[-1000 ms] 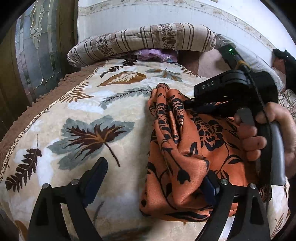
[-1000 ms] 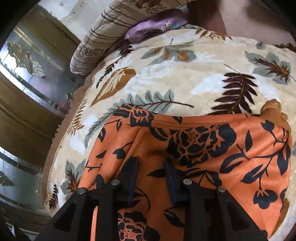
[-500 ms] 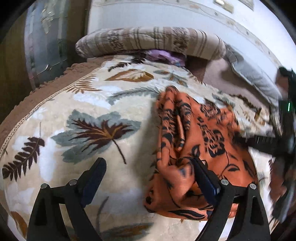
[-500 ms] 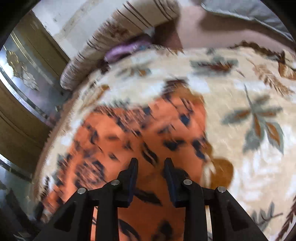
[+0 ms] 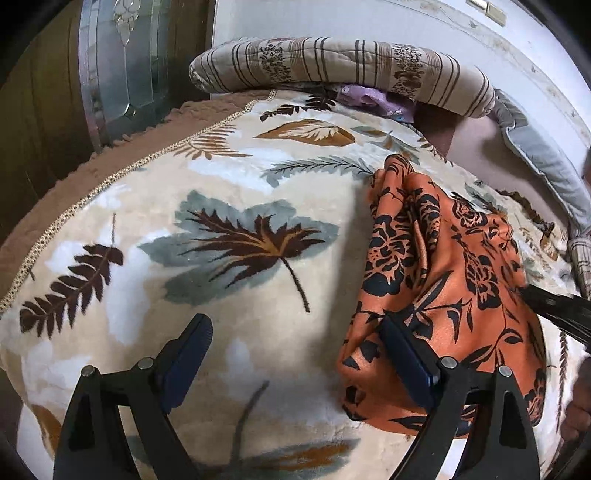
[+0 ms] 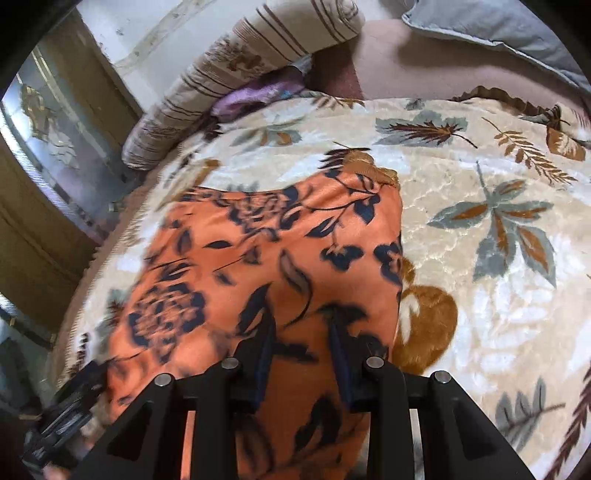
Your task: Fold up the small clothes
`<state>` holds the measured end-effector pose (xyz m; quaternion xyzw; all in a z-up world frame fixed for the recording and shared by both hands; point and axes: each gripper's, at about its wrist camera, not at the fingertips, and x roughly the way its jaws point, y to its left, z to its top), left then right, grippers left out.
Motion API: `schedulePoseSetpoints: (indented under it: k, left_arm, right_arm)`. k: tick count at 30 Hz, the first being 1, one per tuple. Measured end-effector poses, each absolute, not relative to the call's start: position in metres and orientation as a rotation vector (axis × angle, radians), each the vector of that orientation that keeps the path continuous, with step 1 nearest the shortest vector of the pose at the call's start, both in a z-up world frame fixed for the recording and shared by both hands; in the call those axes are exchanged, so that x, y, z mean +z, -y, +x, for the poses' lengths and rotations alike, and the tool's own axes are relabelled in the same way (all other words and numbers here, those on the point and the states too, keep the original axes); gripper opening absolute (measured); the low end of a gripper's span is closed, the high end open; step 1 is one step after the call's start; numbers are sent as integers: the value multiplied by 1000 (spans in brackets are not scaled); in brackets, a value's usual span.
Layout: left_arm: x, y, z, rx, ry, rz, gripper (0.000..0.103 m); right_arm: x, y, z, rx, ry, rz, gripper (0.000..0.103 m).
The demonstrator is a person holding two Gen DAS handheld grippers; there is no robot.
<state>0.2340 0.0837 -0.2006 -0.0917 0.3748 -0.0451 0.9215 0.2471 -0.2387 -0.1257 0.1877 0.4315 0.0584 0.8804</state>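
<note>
Orange floral garment lies bunched on a bed under a cream leaf-print blanket, beside a wall and a glass-panelled wooden door. Its long axis runs from the near edge toward the head of the bed, where a striped rolled bolster lies crosswise over a purple cloth; a grey pillow sits further along. Left tool is spread wide, one finger resting on the garment's near corner, gripping nothing. Right tool stands narrowed with the fabric gathered between its pads, grasping it.
</note>
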Motion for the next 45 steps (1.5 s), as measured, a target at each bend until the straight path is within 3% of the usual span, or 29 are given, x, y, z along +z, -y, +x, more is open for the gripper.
schedulePoseSetpoints:
  k: [6,10,21,36,45]
  left_arm:
    - [-190,-86,224,-51,-719,-170,93]
    - [-186,-81,219,-52,-695,-130,93]
    - [-193,-69,213,-19,-712,-38,93]
    - [-127,-44,160,-55,-557,13,93]
    - [-116,-15,177,-107,-546,68,93]
  right_arm:
    - [-118,214,198,235,-875,364,33]
    - [-146,202,192,223,-932,334,34]
    - [-141,217,174,207,-927,410,33]
    - [-112,236,134,222,-863,413,33]
    - [-113,245,141,201,-864,444,33]
